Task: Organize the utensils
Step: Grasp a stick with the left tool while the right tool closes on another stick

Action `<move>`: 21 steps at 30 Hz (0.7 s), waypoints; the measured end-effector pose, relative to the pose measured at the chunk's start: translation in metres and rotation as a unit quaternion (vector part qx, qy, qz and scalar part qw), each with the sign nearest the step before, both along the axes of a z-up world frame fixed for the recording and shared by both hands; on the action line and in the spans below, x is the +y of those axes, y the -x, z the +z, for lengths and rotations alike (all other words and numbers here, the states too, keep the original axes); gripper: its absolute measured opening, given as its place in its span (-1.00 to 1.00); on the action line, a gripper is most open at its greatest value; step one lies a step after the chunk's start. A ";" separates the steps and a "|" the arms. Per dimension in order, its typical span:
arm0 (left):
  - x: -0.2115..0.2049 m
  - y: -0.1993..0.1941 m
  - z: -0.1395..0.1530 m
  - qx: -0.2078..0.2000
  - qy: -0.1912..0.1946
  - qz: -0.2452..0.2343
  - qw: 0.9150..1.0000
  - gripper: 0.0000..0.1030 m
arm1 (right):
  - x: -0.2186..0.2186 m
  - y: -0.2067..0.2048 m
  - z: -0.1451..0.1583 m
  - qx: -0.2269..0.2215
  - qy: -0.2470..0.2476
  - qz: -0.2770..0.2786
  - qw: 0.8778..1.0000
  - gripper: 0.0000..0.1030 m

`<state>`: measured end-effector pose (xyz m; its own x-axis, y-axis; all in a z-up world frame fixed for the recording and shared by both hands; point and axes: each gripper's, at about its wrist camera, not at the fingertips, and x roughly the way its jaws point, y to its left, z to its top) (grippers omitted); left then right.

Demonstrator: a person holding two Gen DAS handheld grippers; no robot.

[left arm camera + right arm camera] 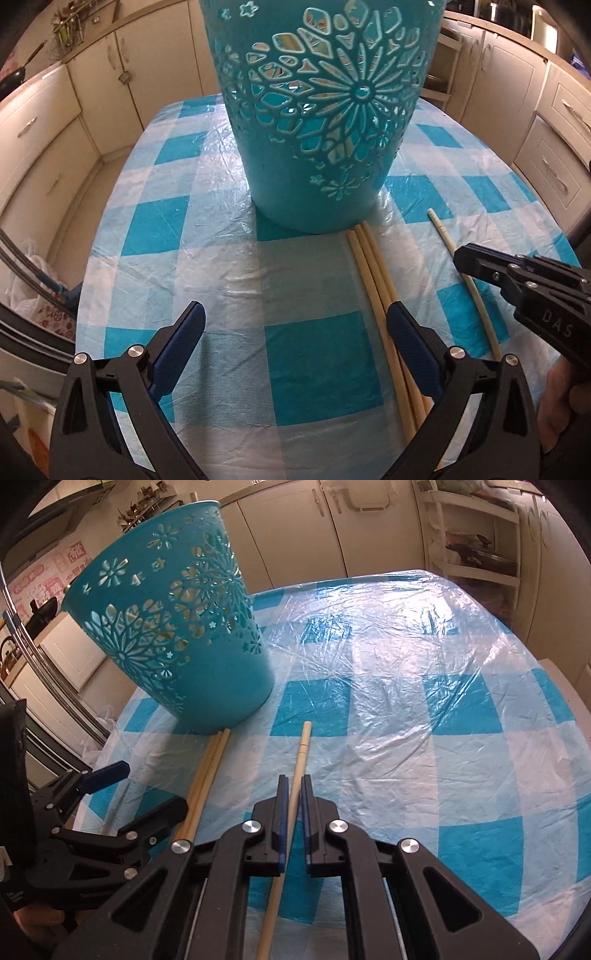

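Two tools at work. Nearest: right gripper (pixel 293 779), clenched on the single stick (pixel 301 753) partway along its length, with the far end lying on the tablecloth (pixel 406 738). Expect the stick to pivot in the pads if lifted from this off-centre hold. Raise slowly and keep it level.

Beside it: left gripper (pixel 295 310), released, jaws spread wide, one finger over the bundle of three sticks (pixel 364 258). Avoid closing here: likely to catch only one or two of the three and roll the others aside on the slick plastic cover. Centre over the bundle first.

Mind the two tools: close together at the near edge, so liable to collide on any sideways move.

Farther: far ends of the three sticks touching the foot of the teal basket (pixel 321 110), upright on the table. Avoid pushing the sticks forward: judged light enough to slide or tip. Clear the tall rim before lowering any stick. Guard against a thin stick poking through the cut-out wall.
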<state>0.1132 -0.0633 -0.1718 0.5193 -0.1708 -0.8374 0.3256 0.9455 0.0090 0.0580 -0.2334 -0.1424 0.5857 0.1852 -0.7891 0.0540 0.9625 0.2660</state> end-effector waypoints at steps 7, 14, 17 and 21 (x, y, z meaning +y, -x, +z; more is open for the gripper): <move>-0.008 -0.001 -0.002 -0.004 -0.027 0.003 1.000 0.72 | 0.001 0.002 -0.001 -0.001 -0.005 0.003 1.000 -0.85; -0.012 -0.004 0.004 -0.007 0.003 -0.001 1.000 -0.30 | 0.008 0.002 0.001 0.002 0.027 0.010 1.000 -0.85; -0.005 -0.007 0.005 0.001 0.014 0.000 1.000 -0.82 | 0.022 0.005 0.002 0.005 0.059 0.036 0.998 -0.85; 0.008 -0.008 0.005 0.020 0.040 -0.005 0.999 -0.87 | 0.025 0.005 0.003 0.017 0.051 0.045 0.998 -0.85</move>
